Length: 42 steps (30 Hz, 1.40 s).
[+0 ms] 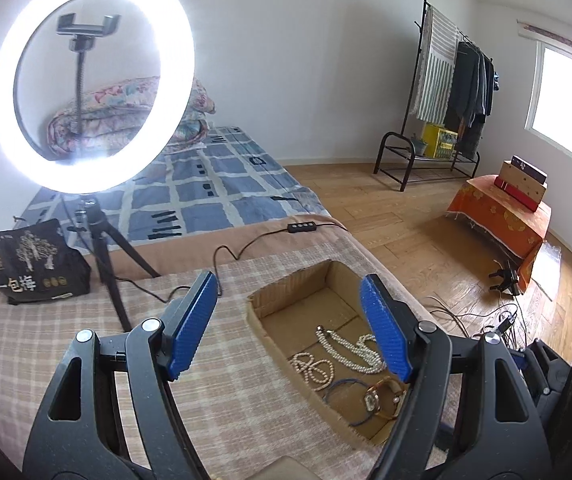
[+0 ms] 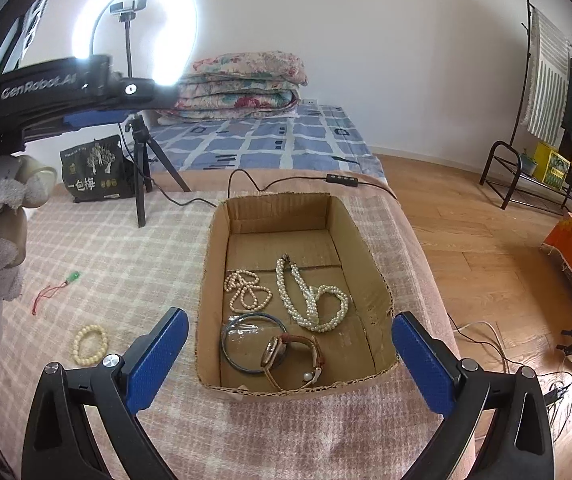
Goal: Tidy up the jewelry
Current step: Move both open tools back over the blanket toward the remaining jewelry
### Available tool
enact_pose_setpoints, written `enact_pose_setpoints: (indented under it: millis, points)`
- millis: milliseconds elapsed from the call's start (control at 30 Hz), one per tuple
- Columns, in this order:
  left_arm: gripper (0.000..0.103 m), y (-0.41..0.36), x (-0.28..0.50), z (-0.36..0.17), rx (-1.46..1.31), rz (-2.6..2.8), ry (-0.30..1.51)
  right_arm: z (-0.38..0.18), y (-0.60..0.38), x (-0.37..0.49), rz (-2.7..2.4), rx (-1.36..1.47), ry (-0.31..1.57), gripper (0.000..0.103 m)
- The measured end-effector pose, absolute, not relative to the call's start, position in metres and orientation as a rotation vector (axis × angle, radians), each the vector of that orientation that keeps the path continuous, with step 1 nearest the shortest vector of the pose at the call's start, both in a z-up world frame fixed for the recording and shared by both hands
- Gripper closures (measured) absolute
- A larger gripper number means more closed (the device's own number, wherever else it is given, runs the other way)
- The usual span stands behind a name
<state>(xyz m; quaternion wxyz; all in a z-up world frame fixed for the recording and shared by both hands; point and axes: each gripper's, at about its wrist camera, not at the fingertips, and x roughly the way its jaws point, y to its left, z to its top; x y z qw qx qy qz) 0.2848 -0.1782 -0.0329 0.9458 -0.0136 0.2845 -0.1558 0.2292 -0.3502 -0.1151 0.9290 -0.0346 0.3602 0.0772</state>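
Observation:
An open cardboard box (image 2: 362, 240) sits on the checked blanket. It holds a long pearl necklace (image 2: 310, 300), a small pearl strand (image 2: 245, 290), a blue bangle (image 2: 253, 344) and a brown-strapped watch (image 2: 290, 356). The box (image 1: 342, 276) also shows in the left wrist view. A cream bead bracelet (image 2: 89, 343) and a red cord with a green pendant (image 2: 55, 290) lie on the blanket left of the box. My right gripper (image 2: 290, 352) is open and empty, held above the box's near end. My left gripper (image 1: 290, 328) is open and empty, above the blanket at the box's left side.
A lit ring light on a tripod (image 1: 93, 92) stands on the blanket, its cable and remote (image 2: 340, 179) running behind the box. A black snack bag (image 1: 33, 268) sits beside it. The bed edge drops to wooden floor (image 2: 486, 248) on the right.

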Motion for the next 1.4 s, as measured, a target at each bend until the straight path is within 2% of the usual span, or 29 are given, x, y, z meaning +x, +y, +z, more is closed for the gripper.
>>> enact_pose_setpoints:
  millis: [467,733,800,933,1100,1167,1300,1400]
  points:
    - [0.027,-0.047,0.219,-0.023,0.058,-0.2,0.559,-0.092,-0.298,0.181,0.222,-0.041,0.613,0.0]
    - [0.027,0.025,0.198,-0.039,0.041,-0.115,0.594,-0.107,-0.246,0.169,0.305,-0.127,0.656,0.001]
    - [0.027,0.038,0.196,-0.046,0.028,-0.1,0.609,-0.114,-0.239,0.169,0.315,-0.113,0.668,0.003]
    - [0.027,0.06,0.196,-0.059,0.019,-0.086,0.64,-0.13,-0.23,0.166,0.381,-0.078,0.726,0.016]
    - [0.027,0.086,0.194,-0.072,-0.005,-0.073,0.661,-0.149,-0.221,0.157,0.426,-0.108,0.763,0.02]
    - [0.027,0.095,0.193,-0.078,-0.01,-0.059,0.678,-0.159,-0.219,0.153,0.446,-0.114,0.79,0.027]
    - [0.027,0.114,0.191,-0.092,-0.051,-0.049,0.715,-0.174,-0.216,0.143,0.476,-0.125,0.818,0.031]
    - [0.027,0.123,0.19,-0.102,-0.057,-0.036,0.738,-0.187,-0.214,0.137,0.485,-0.121,0.831,0.041]
